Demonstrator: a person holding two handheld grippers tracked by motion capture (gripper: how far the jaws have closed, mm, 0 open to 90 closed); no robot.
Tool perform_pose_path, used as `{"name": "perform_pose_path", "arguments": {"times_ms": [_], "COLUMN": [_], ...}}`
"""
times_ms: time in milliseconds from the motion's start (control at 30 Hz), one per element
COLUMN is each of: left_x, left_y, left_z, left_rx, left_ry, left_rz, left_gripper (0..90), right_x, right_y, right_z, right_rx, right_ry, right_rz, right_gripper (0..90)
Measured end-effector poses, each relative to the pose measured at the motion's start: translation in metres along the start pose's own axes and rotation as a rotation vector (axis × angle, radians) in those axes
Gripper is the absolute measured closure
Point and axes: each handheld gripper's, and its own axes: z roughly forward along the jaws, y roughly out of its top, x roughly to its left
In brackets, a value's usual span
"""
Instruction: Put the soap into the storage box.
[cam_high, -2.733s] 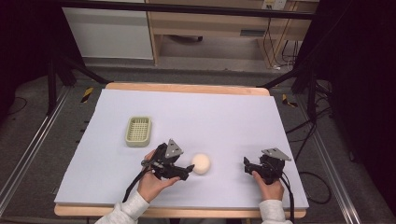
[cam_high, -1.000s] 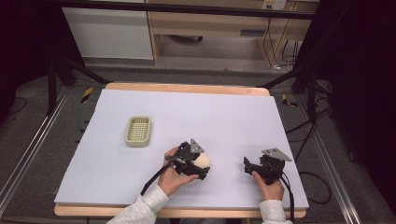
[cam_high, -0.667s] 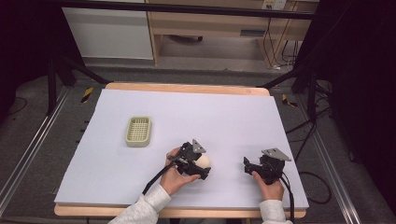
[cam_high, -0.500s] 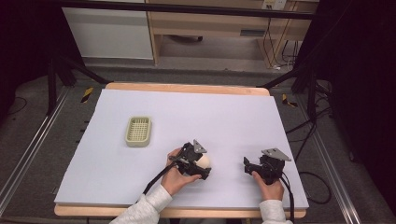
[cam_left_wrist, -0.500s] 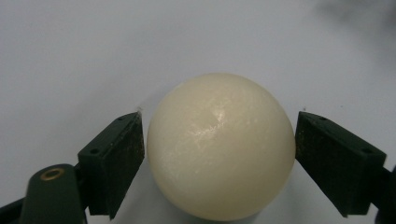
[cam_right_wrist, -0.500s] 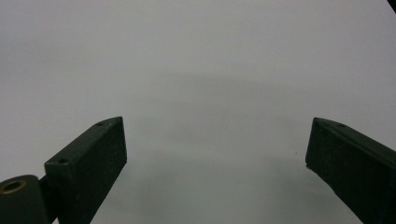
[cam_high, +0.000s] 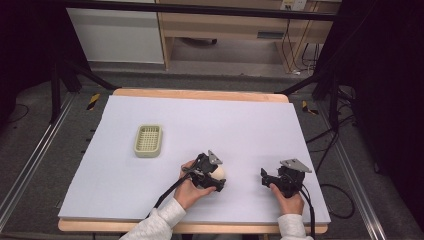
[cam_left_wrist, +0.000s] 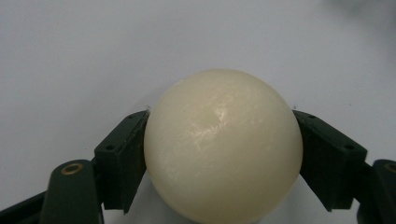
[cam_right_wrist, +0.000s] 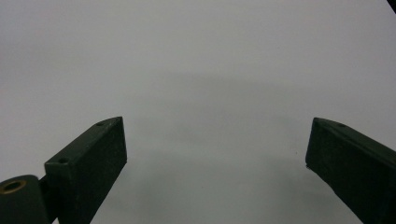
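A cream ball (cam_high: 219, 172) rests on the white table sheet (cam_high: 240, 130), front and centre. My left gripper (cam_high: 217, 178) reaches over it from the left. In the left gripper view the ball (cam_left_wrist: 223, 144) sits between the two black jaws of the left gripper (cam_left_wrist: 220, 115), and both pads touch its sides. These jaws have just been closing onto the ball. My right gripper (cam_high: 263, 176) sits on the sheet to the ball's right, apart from it. In the right gripper view the right gripper (cam_right_wrist: 217, 122) is open with only bare sheet between its jaws.
A small pale-green slatted basket (cam_high: 148, 140) lies on the sheet to the left, farther back than the ball. The wooden table edge (cam_high: 200, 93) frames the sheet. Black stands, cables and shelving surround the table.
My left gripper slid right from beside the ball until its jaws came around it, then drew in against its sides. The right gripper stayed where it was.
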Motion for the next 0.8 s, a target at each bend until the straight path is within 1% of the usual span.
{"name": "perform_pose_path", "arguments": {"times_ms": [67, 133, 200, 267, 333, 467, 567, 633, 800], "left_x": [0.0002, 0.0001, 0.0009, 0.0007, 0.0008, 0.001, 0.0013, 0.0018, 0.0025], "left_y": [0.0, -0.0003, -0.0003, -0.0003, -0.0003, -0.0001, -0.0003, -0.0004, -0.0004], "left_z": [0.0003, 0.0014, 0.0021, 0.0026, 0.0022, 0.0017, 0.0012, 0.0003, -0.0047], "left_rx": [0.002, -0.001, 0.014, 0.01, 0.013, 0.015, 0.016, 0.021, 0.016], "left_ry": [0.0, -0.004, -0.004, -0.004, -0.002, -0.002, -0.007, -0.01, -0.027], "left_rz": [-0.002, -0.015, -0.006, -0.012, -0.006, -0.011, -0.017, -0.012, -0.009], "left_gripper": [23.2, 23.2, 23.1, 23.3, 23.4, 23.4, 23.5, 23.6, 23.6], "right_x": [-0.0001, -0.0001, 0.0001, 0.0001, 0.0001, -0.0002, -0.0002, -0.0002, -0.0003], "right_y": [0.0, 0.0, 0.0, 0.0, 0.0, 0.0, 0.0, 0.0, 0.0], "right_z": [0.0001, 0.0, 0.0, 0.0, -0.0001, 0.0001, 0.0001, 0.0001, 0.0001], "right_rx": [-0.001, 0.0, 0.0, 0.0, 0.0, -0.001, -0.001, -0.001, -0.002], "right_ry": [0.001, 0.0, -0.001, 0.0, -0.001, 0.001, 0.002, 0.002, 0.002], "right_rz": [-0.001, -0.001, -0.002, -0.001, 0.0, 0.0, 0.0, -0.001, -0.001], "right_gripper": [5.7, 5.7, 5.6, 5.7, 5.7, 5.7, 5.7, 5.7, 5.7]}}
